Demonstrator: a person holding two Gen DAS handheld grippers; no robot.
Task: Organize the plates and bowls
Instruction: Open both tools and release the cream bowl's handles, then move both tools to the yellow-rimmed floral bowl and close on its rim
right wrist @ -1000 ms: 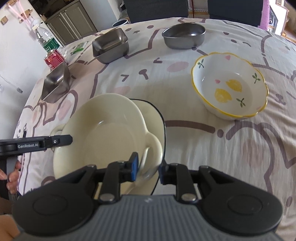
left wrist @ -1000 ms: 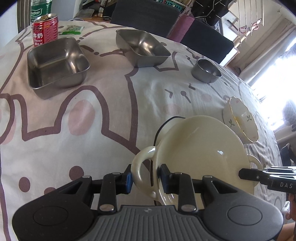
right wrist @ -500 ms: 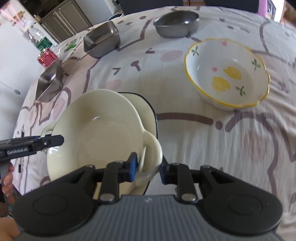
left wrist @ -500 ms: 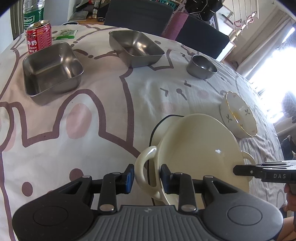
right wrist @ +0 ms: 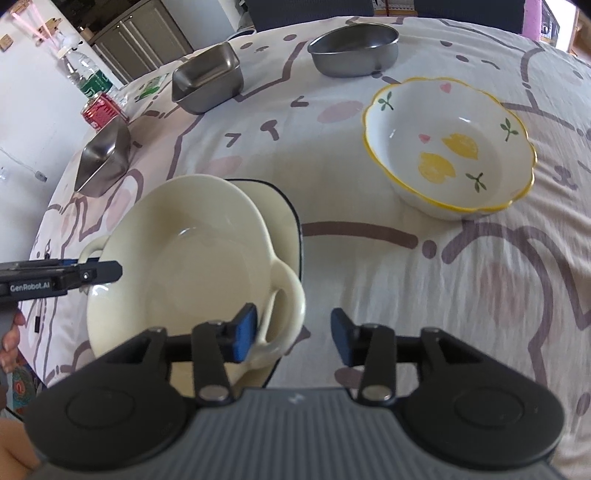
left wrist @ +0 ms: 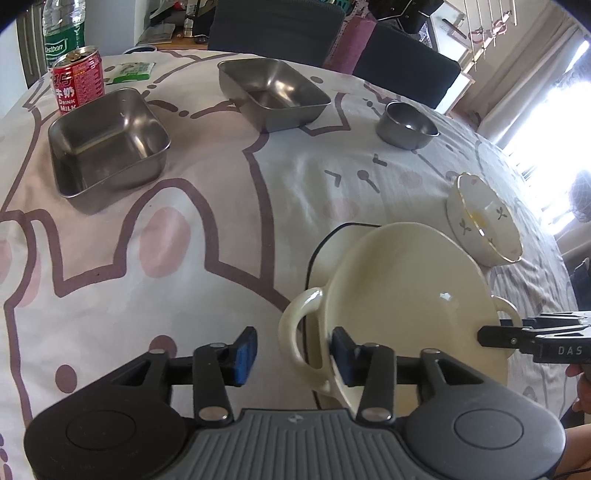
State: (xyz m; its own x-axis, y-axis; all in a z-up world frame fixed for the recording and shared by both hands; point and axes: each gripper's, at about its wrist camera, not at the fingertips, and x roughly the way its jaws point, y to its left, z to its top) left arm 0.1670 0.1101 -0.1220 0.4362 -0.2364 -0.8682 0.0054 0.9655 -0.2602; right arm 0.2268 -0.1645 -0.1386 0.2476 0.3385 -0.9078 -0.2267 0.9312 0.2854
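Note:
A cream two-handled bowl (left wrist: 406, 295) rests on a cream plate with a dark rim (left wrist: 328, 243). It also shows in the right wrist view (right wrist: 192, 258), on the same plate (right wrist: 284, 221). My left gripper (left wrist: 293, 349) is open, its jaws standing either side of the bowl's left handle (left wrist: 295, 325). My right gripper (right wrist: 293, 338) is open around the right handle (right wrist: 288, 306). A white bowl with yellow rim and lemon print (right wrist: 450, 162) sits to the right; it also shows in the left wrist view (left wrist: 484, 225).
Two square steel trays (left wrist: 107, 144) (left wrist: 273, 92) and a small round steel bowl (left wrist: 406, 123) stand farther back. A red drink can (left wrist: 77, 83) and green-labelled bottle (left wrist: 62, 33) are at the far left. Dark chairs (left wrist: 277, 26) line the far edge of the table.
Both grippers were shut on the bowl's handles; now both have opened. The bowl sits lower, on the plate.

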